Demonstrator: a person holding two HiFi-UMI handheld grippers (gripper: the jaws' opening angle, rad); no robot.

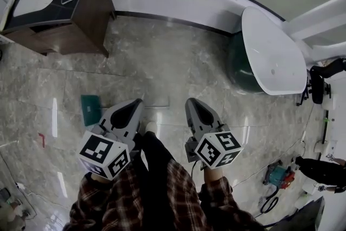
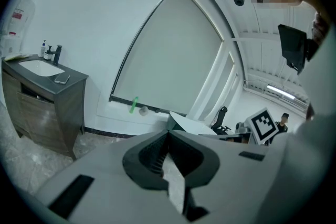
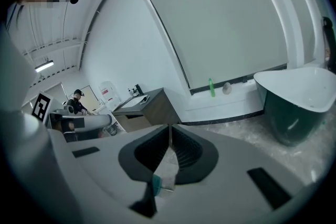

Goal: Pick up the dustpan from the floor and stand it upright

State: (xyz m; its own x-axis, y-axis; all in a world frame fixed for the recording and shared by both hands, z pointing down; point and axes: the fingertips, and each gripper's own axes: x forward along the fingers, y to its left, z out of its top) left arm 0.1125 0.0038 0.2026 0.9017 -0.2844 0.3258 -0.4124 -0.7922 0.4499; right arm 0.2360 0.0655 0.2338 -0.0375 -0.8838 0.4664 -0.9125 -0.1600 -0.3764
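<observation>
The teal dustpan (image 1: 91, 109) lies flat on the marble floor (image 1: 178, 62), left of centre in the head view. Its thin handle reaches right, partly hidden behind the left tool (image 1: 138, 101). That tool's jaws are clenched together on nothing, above the pan. The right tool (image 1: 192, 100), also clenched and empty, hovers further right. A vanity cabinet (image 1: 94, 5) stands upper left and a bathtub (image 1: 238, 67) at right.

Low in the frame, a person in dark plaid sleeves (image 1: 102, 204) and black trousers (image 1: 158, 159) carries a grey left hand-held gripper (image 1: 138, 101) and right hand-held gripper (image 1: 190, 101), each with dark ribbed pads (image 2: 152, 157) and a white cube (image 1: 104, 155) of black square markers.
</observation>
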